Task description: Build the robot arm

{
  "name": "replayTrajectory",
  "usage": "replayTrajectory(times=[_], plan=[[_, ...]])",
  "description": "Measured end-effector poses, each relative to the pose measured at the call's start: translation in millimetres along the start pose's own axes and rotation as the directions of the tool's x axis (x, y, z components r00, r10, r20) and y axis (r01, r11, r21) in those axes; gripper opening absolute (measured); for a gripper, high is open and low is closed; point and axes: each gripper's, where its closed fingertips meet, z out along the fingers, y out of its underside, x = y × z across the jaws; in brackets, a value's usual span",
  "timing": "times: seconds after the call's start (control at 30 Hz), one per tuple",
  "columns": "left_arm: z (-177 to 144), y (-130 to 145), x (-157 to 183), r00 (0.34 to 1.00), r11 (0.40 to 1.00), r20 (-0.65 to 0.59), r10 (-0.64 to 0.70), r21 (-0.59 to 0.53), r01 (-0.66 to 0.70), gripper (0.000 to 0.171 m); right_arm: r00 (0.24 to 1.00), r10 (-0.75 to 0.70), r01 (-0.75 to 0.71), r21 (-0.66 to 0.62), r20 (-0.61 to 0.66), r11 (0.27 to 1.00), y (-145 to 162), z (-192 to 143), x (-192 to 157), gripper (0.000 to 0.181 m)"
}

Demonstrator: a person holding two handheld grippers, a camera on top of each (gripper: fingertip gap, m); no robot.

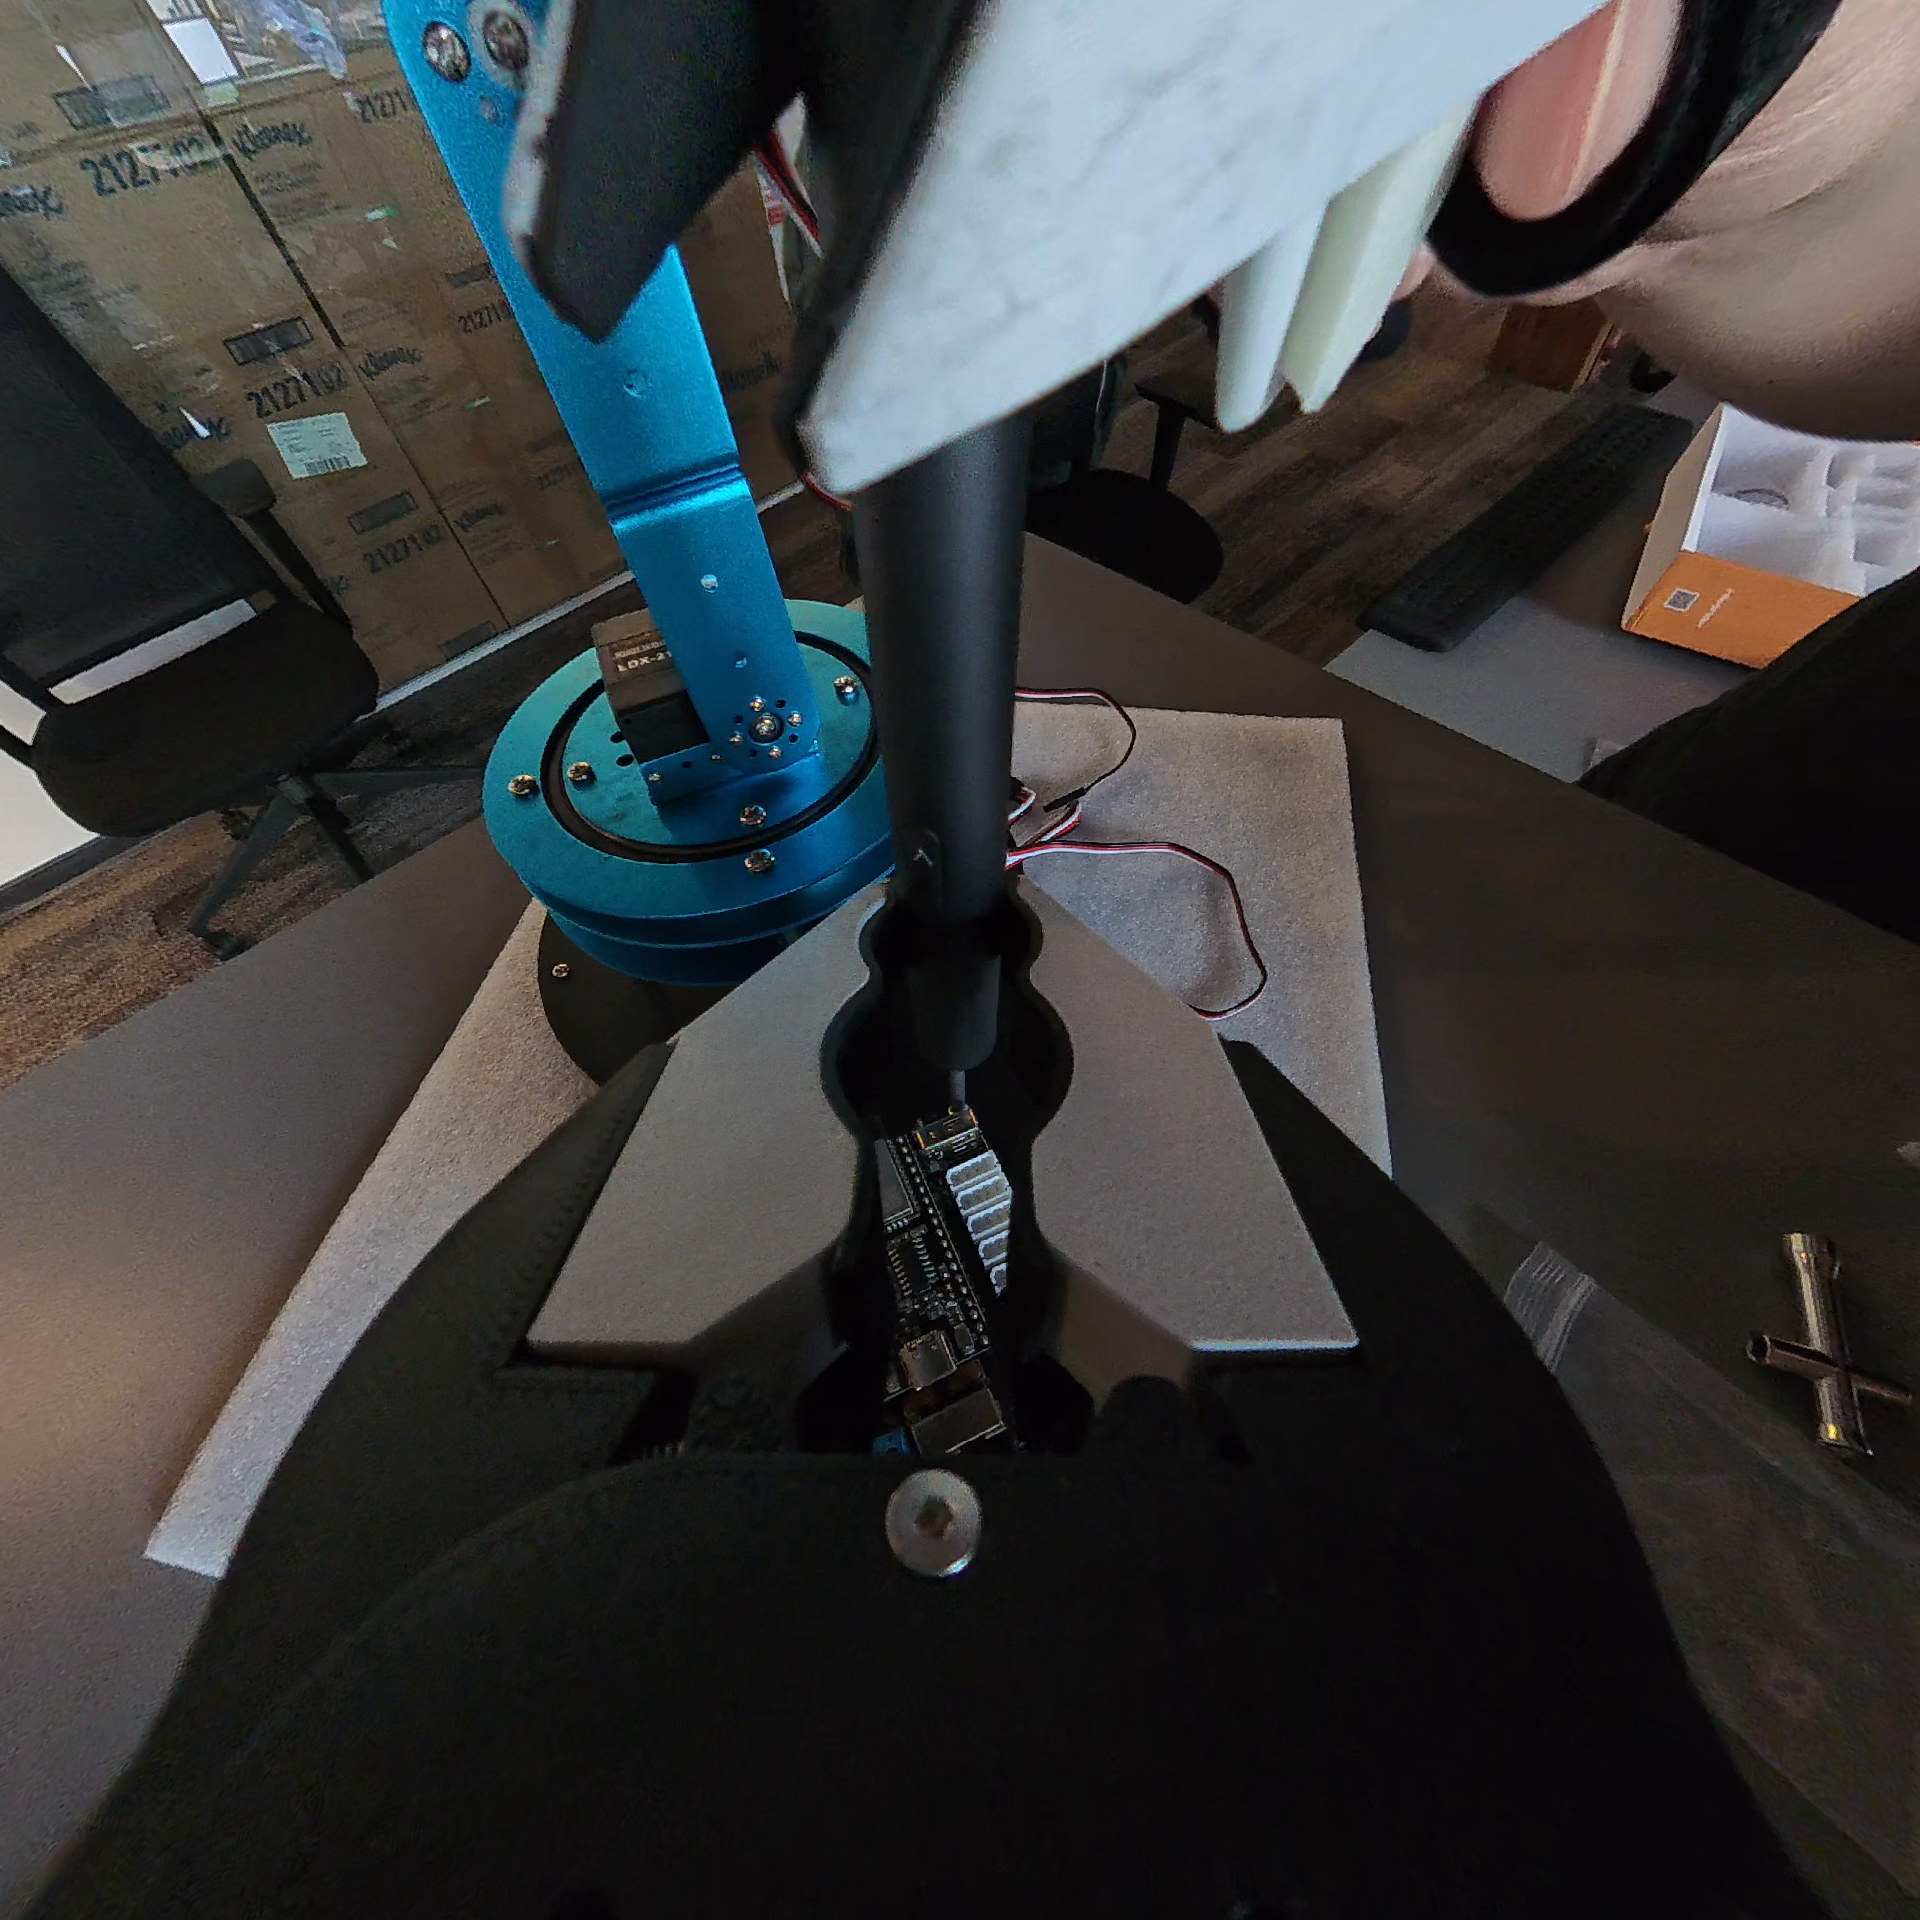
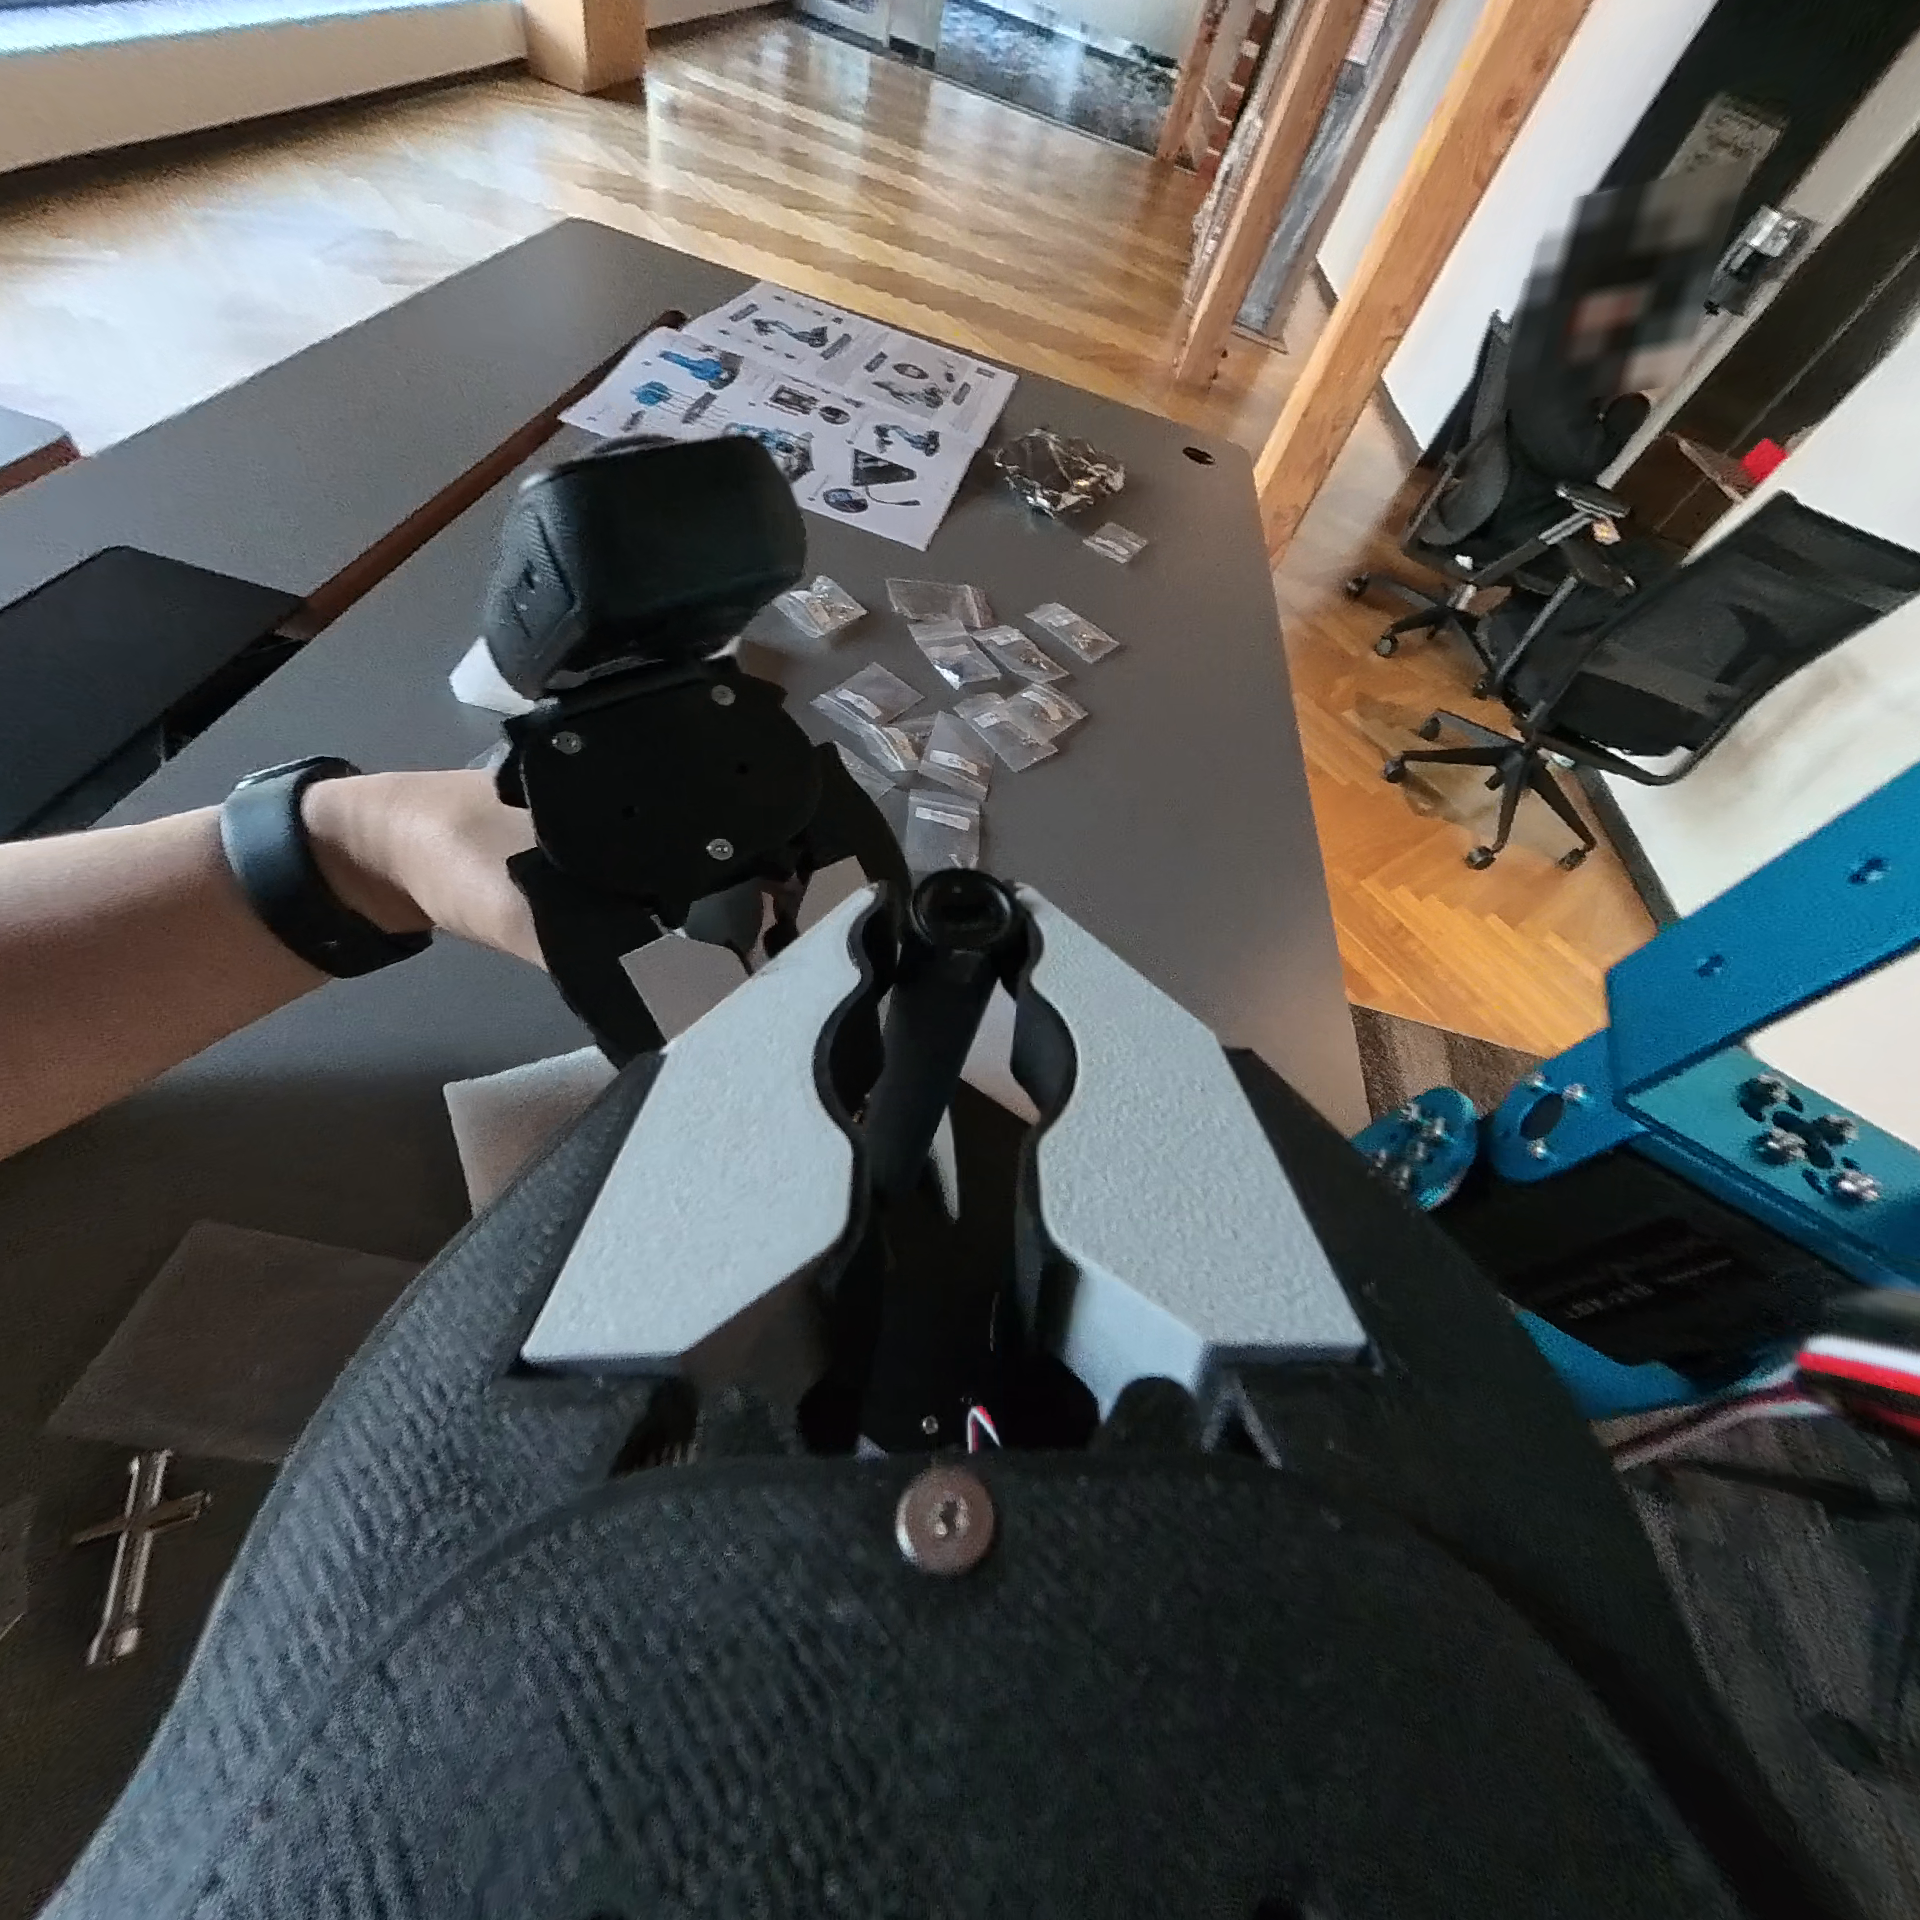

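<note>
My left gripper [image 1: 951,914] points down at a white foam sheet [image 1: 1226,831]. Its grey fingers [image 1: 727,1174] are closed on a small black circuit board [image 1: 935,1247] that shows in the narrow gap between them. My right gripper [image 2: 956,904] is shut on a black screwdriver [image 2: 914,1091]. In the left wrist view the screwdriver [image 1: 935,675] comes down from above through the notch at the left fingertips, and its tip reaches the far end of the board. A hand with a black wristband [image 2: 291,862] holds the left gripper's black body [image 2: 665,790].
A blue metal robot arm on a round base [image 1: 686,831] stands just behind the foam, with red-white-black wires [image 1: 1195,862] beside it. A metal cross wrench [image 1: 1829,1351] lies to the right. Several small parts bags [image 2: 966,686] and a printed sheet [image 2: 800,405] lie farther along the dark table [image 2: 1143,831]. About 11 cm separates my left fingertips from my right.
</note>
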Motion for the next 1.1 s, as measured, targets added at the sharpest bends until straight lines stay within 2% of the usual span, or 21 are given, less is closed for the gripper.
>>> replayTrajectory(times=[0.27, 0.37, 0.43, 0.5, 0.57, 0.87, 0.93, 1.03, 1.1], plan=[[-0.6, 0.1, -0.8, 1.0, 1.0, 0.003, -0.008, 0.001, 0.008, 0.015, 0.993, 0.049, -0.051, -0.014, -0.107, 0.999, 1.2, -1.3, 5.3, 0.018], [-0.5, 0.2, 0.8, 1.0, 1.0, -0.009, -0.012, 0.0, 0.012, 0.015, 0.997, 0.059, -0.06, -0.021, -0.05, 0.998, 1.1, 0.1, 1.0, 0.021], [-0.4, 0.2, 1.5, 1.0, 1.0, -0.015, -0.014, -0.002, 0.014, 0.015, 0.998, 0.07, -0.07, -0.016, -0.002, 0.997, 1.2, 0.8, -0.8, 0.033], [-0.8, 0.4, 2.4, 1.0, 1.0, -0.019, -0.011, -0.003, 0.011, 0.015, 0.998, 0.06, -0.059, -0.02, 0.035, 0.998, 3.8, -0.3, -3.8, 0.021], [-1.0, 0.5, 3.1, 1.0, 1.0, -0.019, -0.001, -0.006, 0.001, 0.015, 0.999, 0.031, -0.031, -0.014, 0.027, 0.999, 4.5, -1.8, -3.6, 0.017], [-0.7, 0.6, 1.7, 1.0, 1.0, -0.015, -0.007, 0.001, 0.007, 0.015, 0.987, 0.081, -0.084, -0.012, -0.14, 0.996, 5.5, -2.1, 3.8, 0.018], [-1.1, 0.7, 3.2, 1.0, 1.0, -0.024, -0.008, 0.0, 0.008, 0.015, 0.99, 0.091, -0.093, -0.01, -0.11, 0.996, 4.1, -0.9, 0.8, 0.017], [-1.7, 1.1, 3.1, 1.0, 1.0, -0.025, -0.007, -0.003, 0.007, 0.015, 0.994, 0.105, -0.105, 0.014, 0.002, 0.994, 3.2, 1.3, -7.0, 0.03], [-1.9, 1.2, 3.0, 1.0, 1.0, -0.024, -0.005, -0.003, 0.005, 0.015, 0.994, 0.101, -0.101, 0.002, 0.035, 0.995, 8.7, 1.7, -7.1, 0.028]])
